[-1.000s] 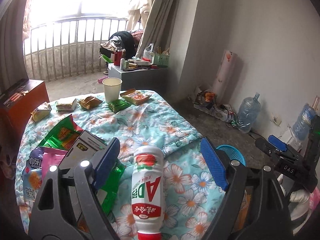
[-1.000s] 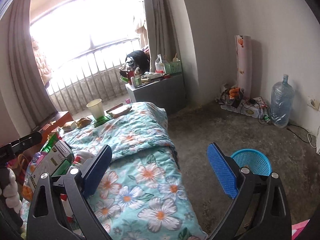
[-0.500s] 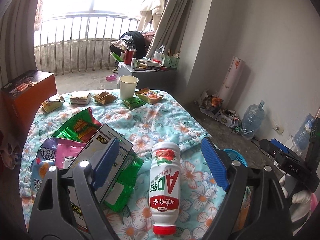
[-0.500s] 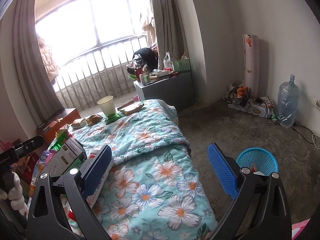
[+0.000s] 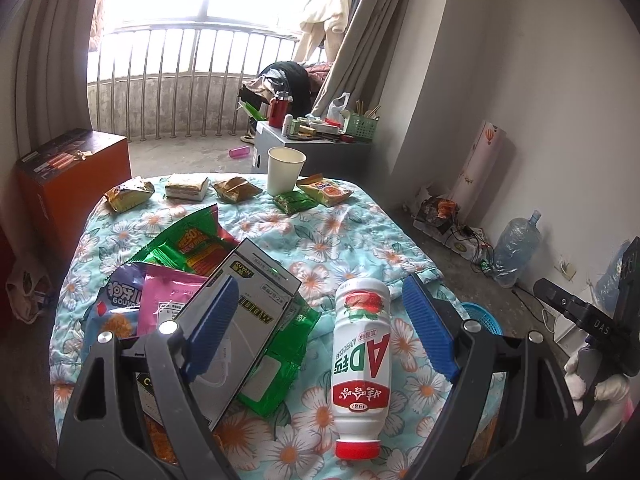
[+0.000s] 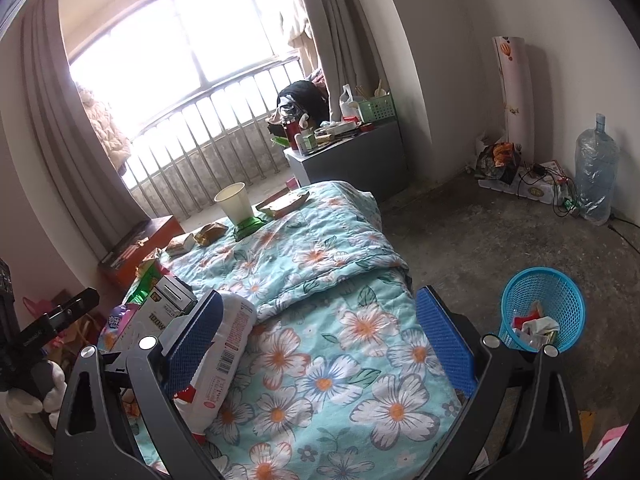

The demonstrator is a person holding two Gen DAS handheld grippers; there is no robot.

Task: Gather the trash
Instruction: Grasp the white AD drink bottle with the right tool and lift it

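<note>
A white drink bottle (image 5: pixel 361 364) with a red cap lies on the floral quilt (image 5: pixel 340 236), inside the wide gap of my left gripper (image 5: pixel 320 328), whose blue pads stand open and clear of it. A grey box (image 5: pixel 244 320) and green, pink and blue snack bags (image 5: pixel 192 248) lie to its left. In the right wrist view the bottle (image 6: pixel 224 356) sits by the left pad of my right gripper (image 6: pixel 320 340), which is open over the quilt. A blue mesh basket (image 6: pixel 540 308) with some trash stands on the floor to the right.
A paper cup (image 5: pixel 285 170) and small wrappers (image 5: pixel 236 190) line the quilt's far edge. An orange cabinet (image 5: pixel 68 184) stands left, a cluttered grey stand (image 5: pixel 312 140) behind, water jugs (image 6: pixel 596 168) and cables along the right wall. A gloved hand (image 6: pixel 28 396) holds the other gripper's handle.
The left gripper has pulled back, so the bottle and box show more fully between its fingers. The right view has tipped down a little, and the basket and bottle now sit closer in frame.
</note>
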